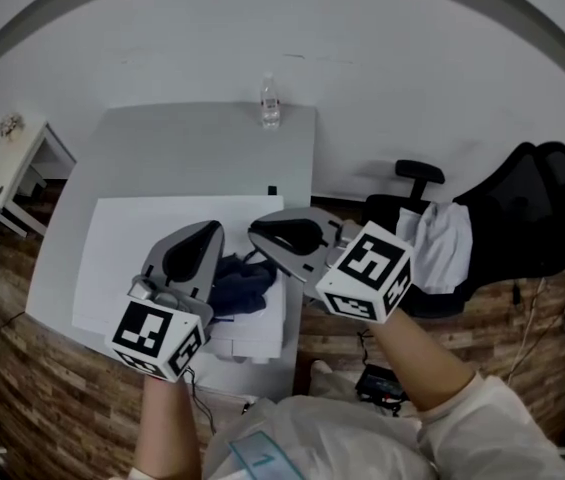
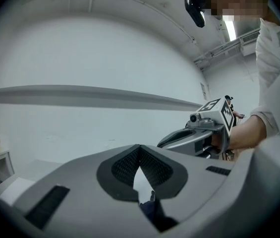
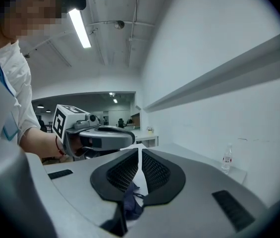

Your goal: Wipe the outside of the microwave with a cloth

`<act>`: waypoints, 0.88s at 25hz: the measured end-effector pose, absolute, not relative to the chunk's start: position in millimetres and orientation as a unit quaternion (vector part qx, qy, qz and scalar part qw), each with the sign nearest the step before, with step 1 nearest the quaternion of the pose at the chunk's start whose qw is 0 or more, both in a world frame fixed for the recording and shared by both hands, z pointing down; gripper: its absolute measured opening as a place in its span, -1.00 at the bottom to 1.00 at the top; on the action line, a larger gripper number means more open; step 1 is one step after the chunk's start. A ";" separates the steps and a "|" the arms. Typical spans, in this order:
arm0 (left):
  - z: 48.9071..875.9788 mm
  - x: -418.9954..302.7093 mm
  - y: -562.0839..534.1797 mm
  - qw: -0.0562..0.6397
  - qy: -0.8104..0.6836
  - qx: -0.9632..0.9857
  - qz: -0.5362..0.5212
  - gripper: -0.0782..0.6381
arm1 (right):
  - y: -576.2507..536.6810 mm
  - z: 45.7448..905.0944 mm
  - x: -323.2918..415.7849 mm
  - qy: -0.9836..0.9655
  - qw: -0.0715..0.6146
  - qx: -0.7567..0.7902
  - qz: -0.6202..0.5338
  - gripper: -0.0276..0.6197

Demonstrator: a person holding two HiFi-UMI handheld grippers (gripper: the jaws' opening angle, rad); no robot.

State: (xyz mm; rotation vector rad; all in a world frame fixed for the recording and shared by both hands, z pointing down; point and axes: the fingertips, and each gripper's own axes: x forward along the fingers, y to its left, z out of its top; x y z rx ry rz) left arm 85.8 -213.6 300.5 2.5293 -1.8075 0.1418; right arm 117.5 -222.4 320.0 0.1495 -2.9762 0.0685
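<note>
A dark blue cloth (image 1: 240, 284) hangs bunched between my two grippers, above the flat white top of the microwave (image 1: 132, 258). My left gripper (image 1: 208, 230) is shut, and a fold of the cloth (image 2: 152, 211) shows in the slit near the base of its jaws. My right gripper (image 1: 256, 232) is shut too, with the cloth (image 3: 132, 198) pinched between its ribbed pads. The two grippers sit close side by side with their tips almost level. In the left gripper view the right gripper (image 2: 199, 137) is at the right. In the right gripper view the left gripper (image 3: 99, 136) is at the left.
The microwave stands on a grey table (image 1: 192, 138) against a white wall. A water bottle (image 1: 270, 102) stands at the table's far edge. A black office chair (image 1: 527, 218) with a white garment (image 1: 442, 246) is at the right, and a small white side table (image 1: 7, 163) at the left.
</note>
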 end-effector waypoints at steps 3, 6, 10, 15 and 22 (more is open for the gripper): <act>299.6 87.5 -215.1 0.014 -0.579 0.814 0.046 -0.78 | -221.6 322.4 117.4 -0.995 0.087 0.054 0.011 -0.78; 299.3 89.4 -216.0 0.011 -0.577 0.815 0.048 -0.78 | -220.4 322.2 116.3 -0.994 0.093 0.052 0.005 -0.78; 296.7 90.0 -215.9 0.012 -0.577 0.815 0.051 -0.78 | -222.7 320.9 115.7 -0.994 0.090 0.059 0.007 -0.79; 295.7 88.6 -214.5 0.010 -0.578 0.815 0.051 -0.78 | -225.1 316.3 117.7 -0.995 0.081 0.064 0.010 -0.79; 292.7 87.9 -213.0 0.009 -0.578 0.814 0.046 -0.78 | -229.4 311.2 122.4 -0.995 0.075 0.070 0.015 -0.80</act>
